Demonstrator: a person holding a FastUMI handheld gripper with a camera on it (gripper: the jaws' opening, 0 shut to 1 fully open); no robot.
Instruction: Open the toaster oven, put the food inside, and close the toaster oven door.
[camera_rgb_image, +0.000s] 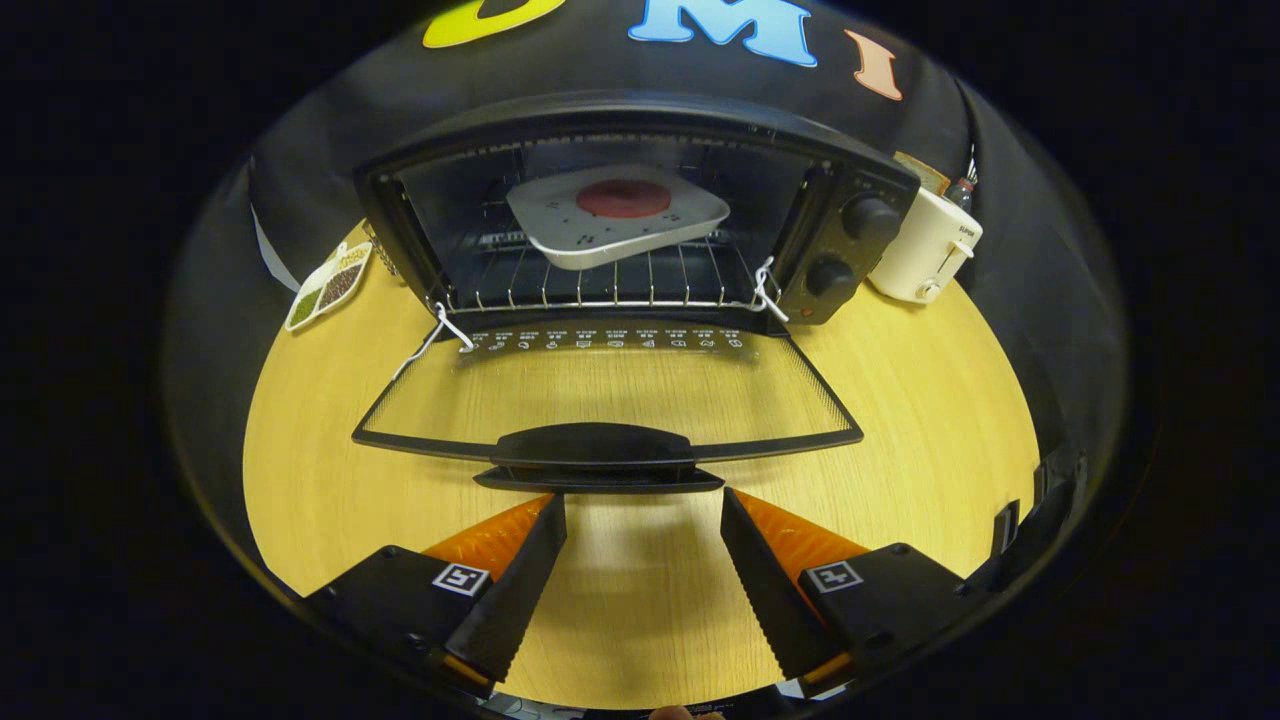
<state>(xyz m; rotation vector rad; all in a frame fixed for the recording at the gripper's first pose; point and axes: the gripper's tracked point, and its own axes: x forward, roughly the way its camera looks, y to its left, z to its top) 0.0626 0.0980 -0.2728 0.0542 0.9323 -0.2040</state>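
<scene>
Our gripper (643, 505) gapes wide, holding nothing, just short of one open toaster oven (640, 215) door handle (597, 455); inside we count one plate (617, 215) bearing what seems one reddish patty (623, 198).

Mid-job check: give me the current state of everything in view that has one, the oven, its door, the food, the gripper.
toaster oven: open, unlit inside.
oven door: folded fully down, flat over the table, handle just ahead of the fingertips.
plate: inside on the wire rack, tilted, carrying a round red food piece.
gripper: open, empty, fingers apart just short of the handle.
white toaster: upright beside the oven, lever up.
</scene>
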